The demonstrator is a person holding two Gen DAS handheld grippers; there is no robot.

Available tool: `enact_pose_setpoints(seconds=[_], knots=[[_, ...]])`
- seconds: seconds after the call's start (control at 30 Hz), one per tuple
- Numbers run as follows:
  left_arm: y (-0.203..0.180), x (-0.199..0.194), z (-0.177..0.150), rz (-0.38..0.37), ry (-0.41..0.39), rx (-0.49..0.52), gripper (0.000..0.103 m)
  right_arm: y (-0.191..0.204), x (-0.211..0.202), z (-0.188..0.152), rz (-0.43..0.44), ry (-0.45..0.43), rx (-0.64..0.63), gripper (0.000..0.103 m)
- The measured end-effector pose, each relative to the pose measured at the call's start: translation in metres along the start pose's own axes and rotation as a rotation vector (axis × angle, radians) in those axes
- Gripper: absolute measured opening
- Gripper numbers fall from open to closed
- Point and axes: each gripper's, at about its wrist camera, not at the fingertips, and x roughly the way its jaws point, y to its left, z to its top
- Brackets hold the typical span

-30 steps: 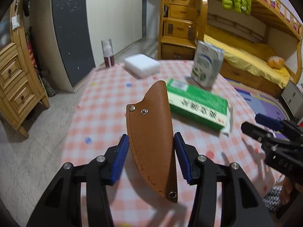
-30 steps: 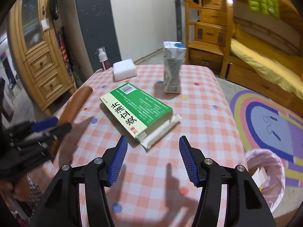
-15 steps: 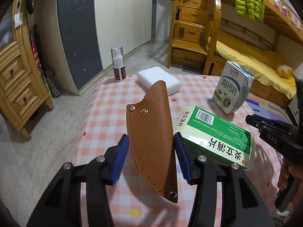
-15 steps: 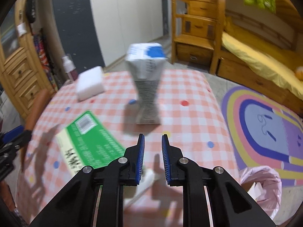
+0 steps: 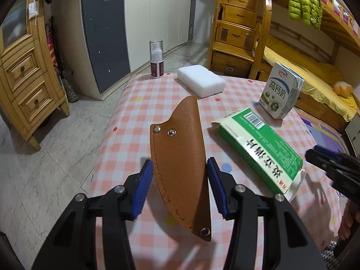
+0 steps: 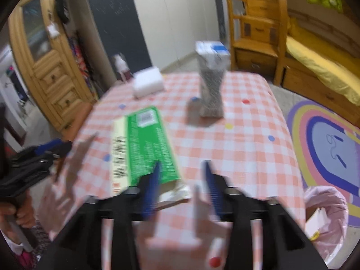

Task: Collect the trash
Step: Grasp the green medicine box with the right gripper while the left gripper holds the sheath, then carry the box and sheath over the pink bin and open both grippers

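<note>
Now right gripper (image 6: 181,180) reopening, green box (image 6: 144,144) below

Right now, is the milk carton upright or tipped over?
Upright. The milk carton stands on its base on the checked table, top end up in both views, beyond the flat-lying green box.

Grained brown leather sheath (image 5: 180,162)

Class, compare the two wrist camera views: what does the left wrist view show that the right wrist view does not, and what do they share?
Only the left wrist view shows the brown leather sheath face-on, between the left claw's fingers. Only the right wrist view shows the pink-lined bin beside the table and the rainbow rug. Both show the green box, milk carton, white sponge and checked tablecloth.
</note>
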Motion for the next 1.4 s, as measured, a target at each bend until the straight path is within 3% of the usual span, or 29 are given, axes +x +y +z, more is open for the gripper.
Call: enact_pose_setpoints(seconds=[0.03, 0.07, 0.13, 0.27, 0.67, 0.7, 0.73, 1.0, 1.4], knots=[[0.001, 0.0, -0.001, 0.008, 0.001, -0.001, 0.048, 0.007, -0.003, -0.001, 0.017, -0.023, -0.024, 0.09], [0.003, 0.001, -0.001, 0.012, 0.003, -0.004, 0.048, 0.013, -0.004, 0.001, 0.018, -0.038, -0.048, 0.092], [0.006, 0.002, -0.002, 0.012, 0.012, -0.017, 0.048, 0.03, 0.002, 0.0, 0.0, -0.036, -0.134, 0.092], [0.007, 0.003, -0.003, 0.0, 0.023, -0.023, 0.048, 0.042, 0.028, -0.002, -0.023, 0.058, -0.219, 0.092], [0.0, 0.006, -0.002, -0.001, 0.03, 0.007, 0.048, 0.051, 0.055, -0.007, -0.044, 0.145, -0.291, 0.092], [0.0, 0.006, -0.002, -0.001, 0.031, 0.008, 0.048, 0.051, 0.054, -0.008, -0.045, 0.144, -0.293, 0.087], [0.0, 0.006, -0.002, -0.002, 0.031, 0.008, 0.048, 0.052, 0.051, -0.008, -0.052, 0.133, -0.295, 0.081], [-0.025, -0.011, -0.003, -0.068, -0.007, 0.049, 0.048, 0.047, -0.003, -0.005, -0.102, 0.006, -0.215, 0.079], [-0.141, -0.041, -0.015, -0.234, -0.085, 0.279, 0.048, -0.012, -0.092, -0.03, -0.252, -0.108, 0.016, 0.08]])
